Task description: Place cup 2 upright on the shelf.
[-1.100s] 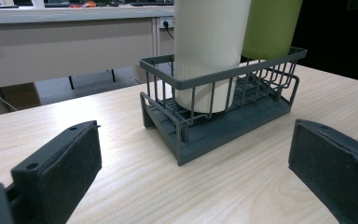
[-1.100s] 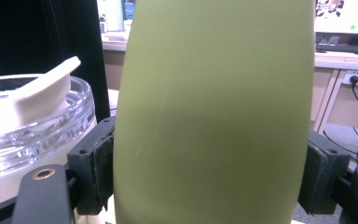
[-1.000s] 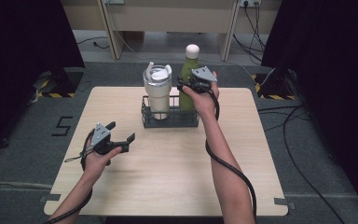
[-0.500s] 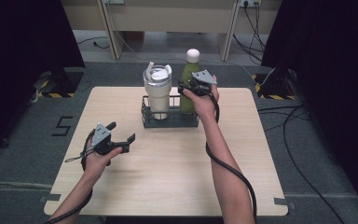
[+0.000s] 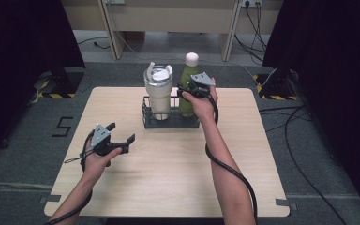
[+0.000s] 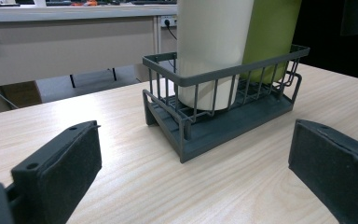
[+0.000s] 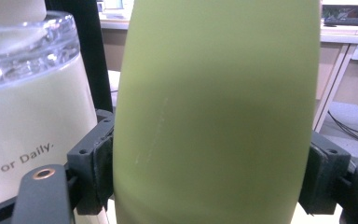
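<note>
A green bottle (image 5: 187,75) with a white cap stands upright in the right half of a dark wire basket (image 5: 168,123) at the back middle of the table. My right gripper (image 5: 190,90) is shut on the bottle's body, its pads (image 7: 95,163) pressing both sides of the green bottle (image 7: 214,112). A cream tumbler (image 5: 158,91) with a clear lid fills the basket's left half. My left gripper (image 5: 121,132) stands open and empty at the front left, facing the basket (image 6: 214,126), tumbler (image 6: 212,46) and bottle (image 6: 270,32). I cannot tell whether the bottle's base rests on the basket floor.
The wooden table (image 5: 178,178) has bare room in front of and to both sides of the basket. A cable trails from the right gripper along the forearm. Dark floor and cables surround the table, and a desk stands behind it.
The right gripper and the green bottle have sunk a little into the basket. The left gripper has stayed where it was.
</note>
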Demonstrator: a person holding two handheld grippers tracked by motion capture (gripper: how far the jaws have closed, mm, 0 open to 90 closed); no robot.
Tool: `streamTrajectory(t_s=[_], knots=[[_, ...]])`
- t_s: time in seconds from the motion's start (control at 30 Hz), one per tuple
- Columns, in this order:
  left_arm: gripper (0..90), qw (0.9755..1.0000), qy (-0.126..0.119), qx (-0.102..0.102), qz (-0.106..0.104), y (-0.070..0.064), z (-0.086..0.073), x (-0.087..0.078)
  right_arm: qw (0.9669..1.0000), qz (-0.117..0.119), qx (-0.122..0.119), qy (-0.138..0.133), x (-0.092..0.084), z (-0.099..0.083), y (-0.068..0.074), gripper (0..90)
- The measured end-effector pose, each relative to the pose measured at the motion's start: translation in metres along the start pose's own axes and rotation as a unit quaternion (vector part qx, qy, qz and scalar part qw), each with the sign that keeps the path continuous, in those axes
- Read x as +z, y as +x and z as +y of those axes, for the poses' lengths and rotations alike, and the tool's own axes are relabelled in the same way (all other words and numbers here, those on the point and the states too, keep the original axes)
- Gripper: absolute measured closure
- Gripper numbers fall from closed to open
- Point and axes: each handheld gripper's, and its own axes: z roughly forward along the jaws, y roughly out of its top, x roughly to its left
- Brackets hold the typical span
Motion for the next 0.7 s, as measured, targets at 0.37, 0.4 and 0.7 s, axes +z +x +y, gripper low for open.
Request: streamTrajectory(t_s=[0.37,0.4,0.7], knots=[[1.4,1.0,0.0,0.0,-0.001,-0.0003,-0.0004,0.0008,1.0,-0.005,-0.003,0.003,0.0011,-0.0018,-0.0001,22.2],[1.4,1.0,0.0,0.001,-0.001,-0.0005,-0.0005,0.0009,1.0,-0.005,-0.005,0.003,0.0011,-0.002,-0.0001,22.2],[1.4,1.0,0.001,0.0,0.0,0.0003,-0.0011,0.0005,1.0,-0.005,-0.008,0.002,0.0012,-0.0036,0.0024,22.1]])
